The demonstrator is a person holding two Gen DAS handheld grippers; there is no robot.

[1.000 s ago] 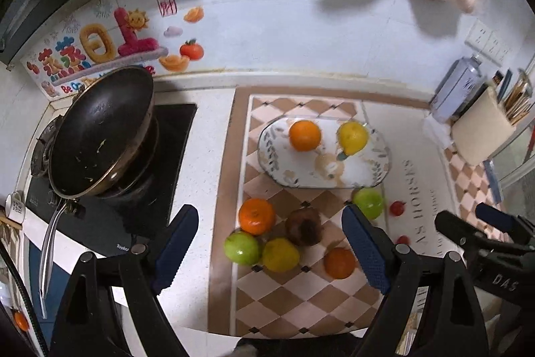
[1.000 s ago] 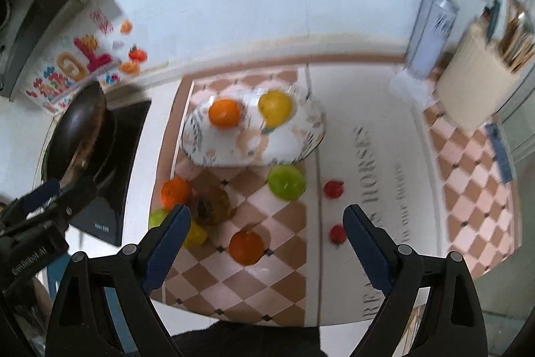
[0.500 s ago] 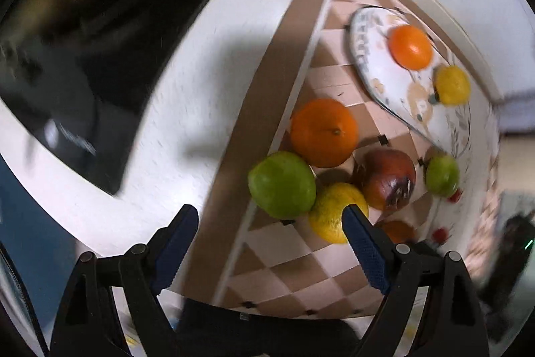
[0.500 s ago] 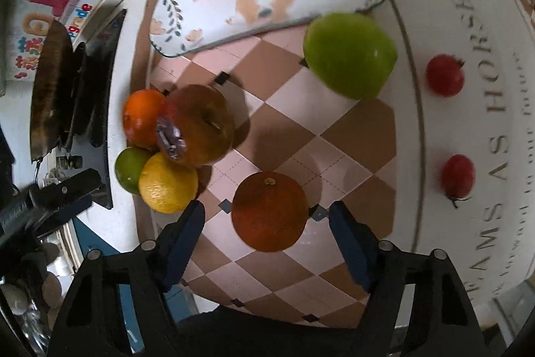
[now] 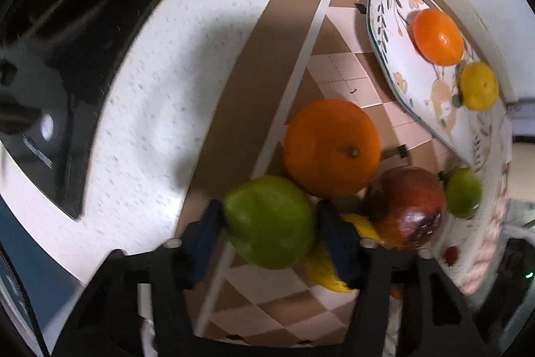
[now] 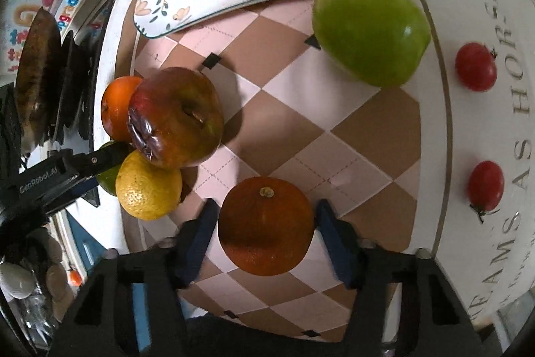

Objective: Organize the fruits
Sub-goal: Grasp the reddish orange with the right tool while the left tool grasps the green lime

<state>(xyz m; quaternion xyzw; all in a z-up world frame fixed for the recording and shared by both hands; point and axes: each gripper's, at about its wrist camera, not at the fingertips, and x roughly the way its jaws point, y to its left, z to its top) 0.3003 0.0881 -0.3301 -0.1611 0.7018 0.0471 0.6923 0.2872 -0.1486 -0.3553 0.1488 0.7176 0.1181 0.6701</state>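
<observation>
**Closing both tongs on fruit at once**

Closing on a green fruit [image 5: 270,221], your left tongs [image 5: 269,219] had both pads flush against its sides. Your right tongs [image 6: 265,225] were closing too, narrowed around a dark orange [image 6: 265,225], pads touching or nearly touching the peel; I could not tell whether they pressed yet.

Just right of the left tongs' right finger sat a yellow citrus [image 5: 326,270], partly under that finger, and beyond it a bruised red apple [image 5: 406,206]. Ahead of the left tongs lay a bright orange [image 5: 331,148] touching the green fruit. Farther ahead and right stood the patterned plate [image 5: 401,79], already bearing an orange and a lemon.

You risked nudging the crowded neighbours: the finger wedged beside the yellow citrus could roll it, and lifting the green fruit could set the bright orange rolling. Round, smooth skins could also slip if the pads sat off-centre.

A second earlier both tongs stood wide and high above the mat, with all the fruit small below; both had since dropped and narrowed.
</observation>
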